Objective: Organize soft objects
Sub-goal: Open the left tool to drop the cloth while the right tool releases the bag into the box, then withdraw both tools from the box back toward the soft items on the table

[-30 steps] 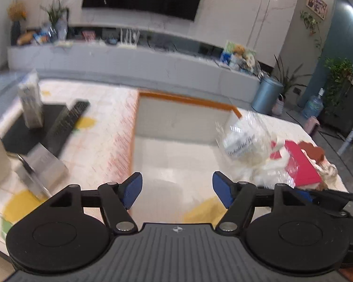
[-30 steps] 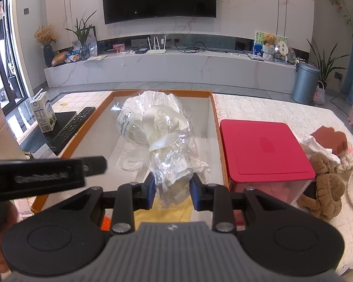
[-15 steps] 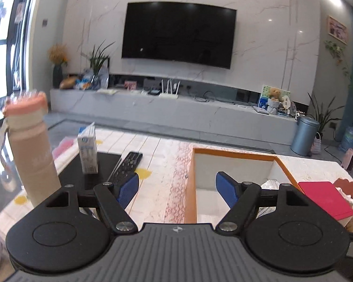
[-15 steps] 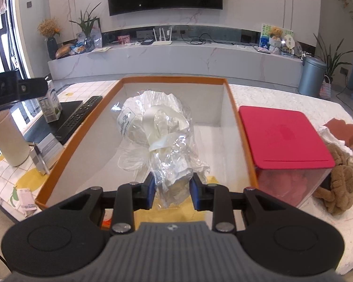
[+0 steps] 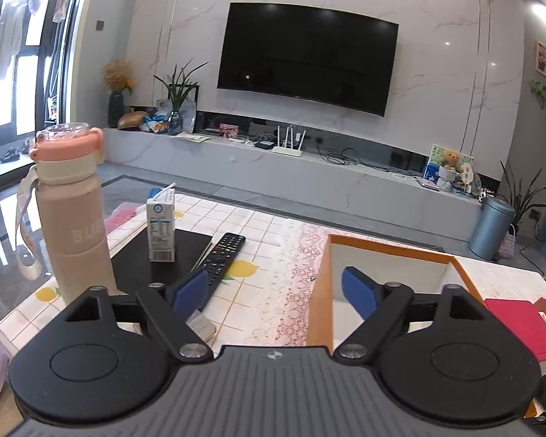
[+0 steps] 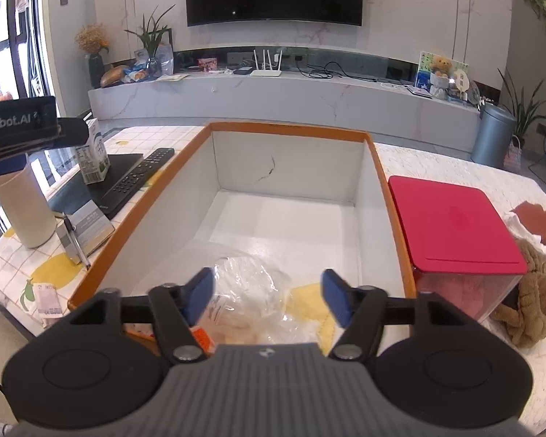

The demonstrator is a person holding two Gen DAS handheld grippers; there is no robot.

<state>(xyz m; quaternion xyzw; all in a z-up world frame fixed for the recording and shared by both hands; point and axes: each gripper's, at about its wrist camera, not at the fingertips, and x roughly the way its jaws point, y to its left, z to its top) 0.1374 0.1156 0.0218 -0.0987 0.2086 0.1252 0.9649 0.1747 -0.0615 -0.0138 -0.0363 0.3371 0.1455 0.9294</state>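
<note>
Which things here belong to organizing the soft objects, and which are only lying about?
For the job: orange-rimmed box, plastic-wrapped bundle inside it, brown plush toy, right gripper.
Lying about: remote control, milk carton, pink bottle, red-lidded container.

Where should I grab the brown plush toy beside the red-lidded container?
Pinch the brown plush toy across its rounded middle, coming from above with the open right gripper. It slumps against the red-lidded container, so the left flank is blocked; its top stays exposed.
</note>
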